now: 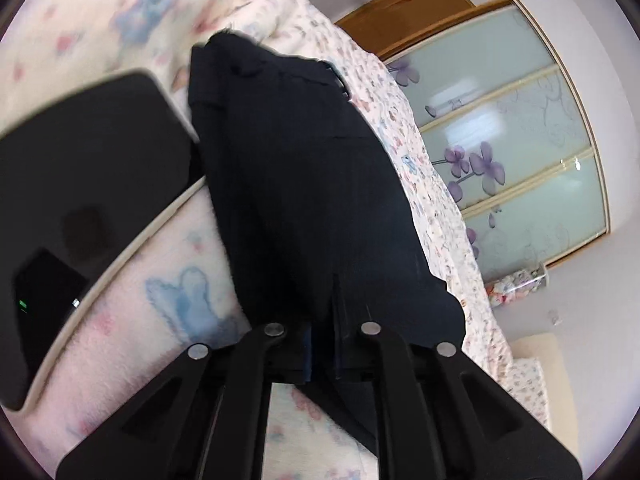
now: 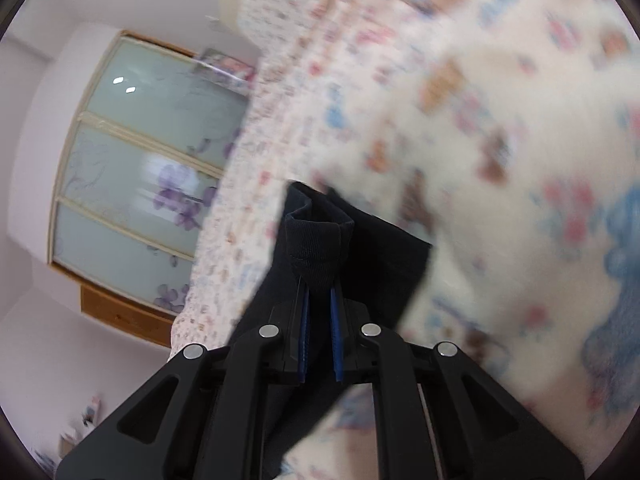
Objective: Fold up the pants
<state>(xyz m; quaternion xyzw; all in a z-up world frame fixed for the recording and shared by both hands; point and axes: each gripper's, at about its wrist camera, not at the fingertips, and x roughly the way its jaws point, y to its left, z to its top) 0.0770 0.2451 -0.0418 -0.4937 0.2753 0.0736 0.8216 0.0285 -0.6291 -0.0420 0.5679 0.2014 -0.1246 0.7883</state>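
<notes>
Bed: a bed with a fluffy cream blanket [image 1: 120, 312] printed with pink and blue flowers, and a small-patterned sheet at its far side.
Wardrobe: frosted glass sliding doors [image 1: 516, 152] with purple flowers in a wooden frame, behind the bed.
Pants: dark navy fabric pants [image 1: 296, 184] lie on the bed, between both tongs.
Tablet: a flat black tablet [image 1: 80, 168] with pale edge lies on the blanket, just beside the pants.
Left tongs [image 1: 322, 320]: closed, the dark cloth is pinched between them.
Right tongs [image 2: 320, 296]: closed on a ribbed hem of the pants.
</notes>
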